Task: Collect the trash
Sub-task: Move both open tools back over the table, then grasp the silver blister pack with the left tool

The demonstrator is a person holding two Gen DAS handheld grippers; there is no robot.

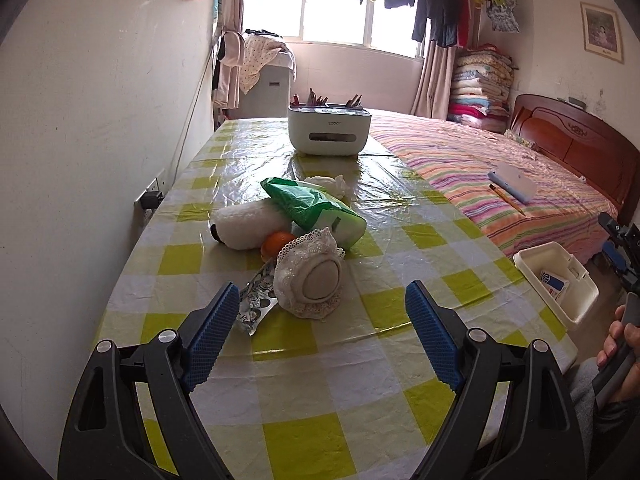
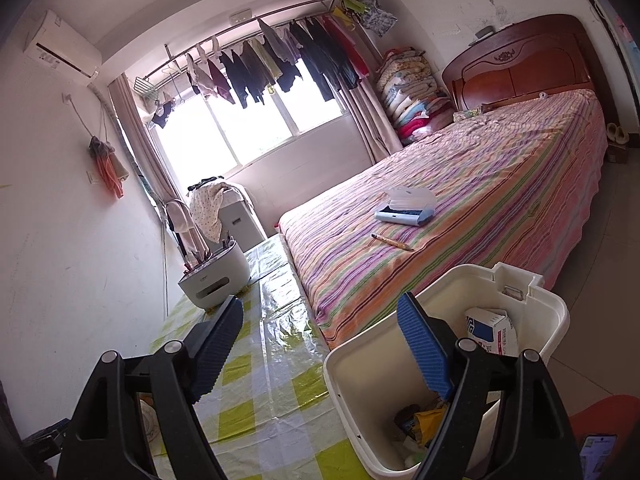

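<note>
Crumpled silver foil wrapper with dark print (image 1: pixel 256 304): lies on the table, toward its near left part, touching the blue ribbed pad of the left gripper's left finger and the lace-edged piece beside it.

Lace-trimmed white fabric item with a round beige centre (image 1: pixel 310 280): just right of the wrapper, within the small pile.

Orange fruit (image 1: pixel 276 242): behind the lace item, partly hidden.

Green and white plastic tissue pack (image 1: pixel 320 210): behind the fruit, leaning across the pile.

White plush roll with a dark end (image 1: pixel 244 226): left of the green pack, lying on its side.

Crumpled white tissue (image 1: pixel 330 184): at the back of the pile.

Left gripper (image 1: pixel 322 320): black frame, blue pads, jaws standing wide apart, nothing clamped; the pile sits just beyond the tips.

Cream plastic waste bin (image 2: pixel 558 312): at the right edge of the table, open top, holding a white and blue carton (image 2: pixel 490 330) and mixed scraps at the bottom.

Right gripper (image 2: pixel 320 320): jaws apart and empty; right finger over the bin's mouth, left finger over the table.

Table with yellow-green and white checked cloth under clear plastic (image 1: pixel 400 240): stands against the left wall.

White box-shaped organiser with pencils (image 1: pixel 330 130): at the far edge of the table.

Bed with striped cover (image 2: pixel 480 184): beyond the table's right edge.
</note>
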